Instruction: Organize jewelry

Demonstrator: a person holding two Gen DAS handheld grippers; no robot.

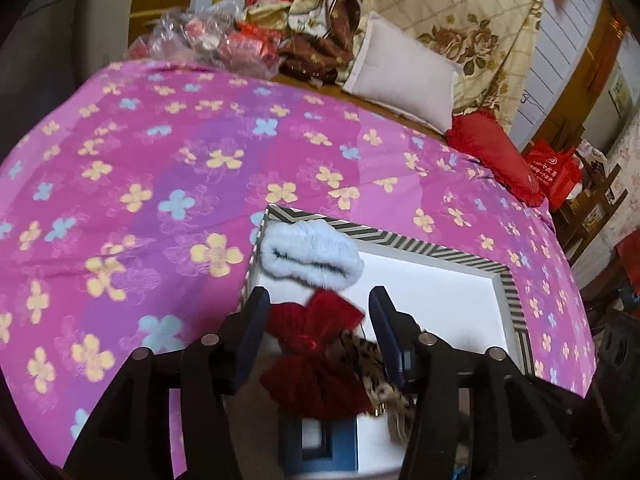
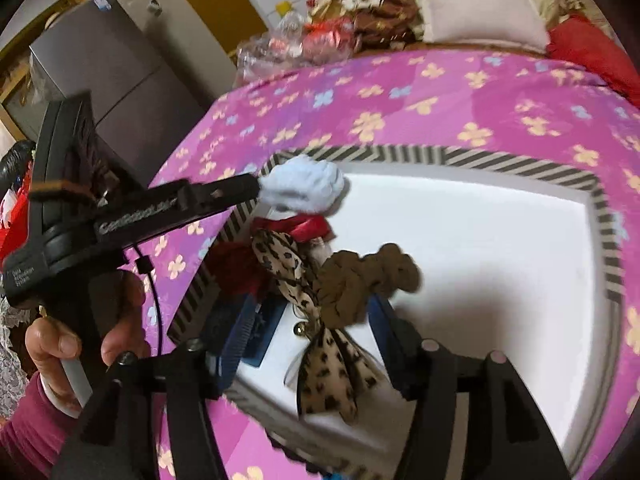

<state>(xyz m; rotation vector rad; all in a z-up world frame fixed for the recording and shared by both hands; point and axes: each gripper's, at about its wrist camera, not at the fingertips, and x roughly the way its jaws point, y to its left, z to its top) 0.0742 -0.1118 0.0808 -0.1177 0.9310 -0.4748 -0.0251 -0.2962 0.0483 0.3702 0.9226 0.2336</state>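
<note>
a home bedroom, pink floral bedsheet (image 1: 168,168), white pillow (image 1: 404,76), folded floral quilt (image 1: 472,28), grey fridge (image 2: 108,60)

Pale-blue fuzzy scrunchie (image 1: 312,254), red bow (image 1: 316,354), leopard bow (image 2: 320,344), brown scrunchie (image 2: 366,278) in striped-rim box (image 2: 520,162).

Left gripper (image 2: 256,184) side: white lettering is seen, roughly "GenRobot.AI", blurred.
Left gripper rear: small white print is carried, too small to be read.
Red bag (image 1: 554,174): white characters and digits are printed, illegible.
</note>
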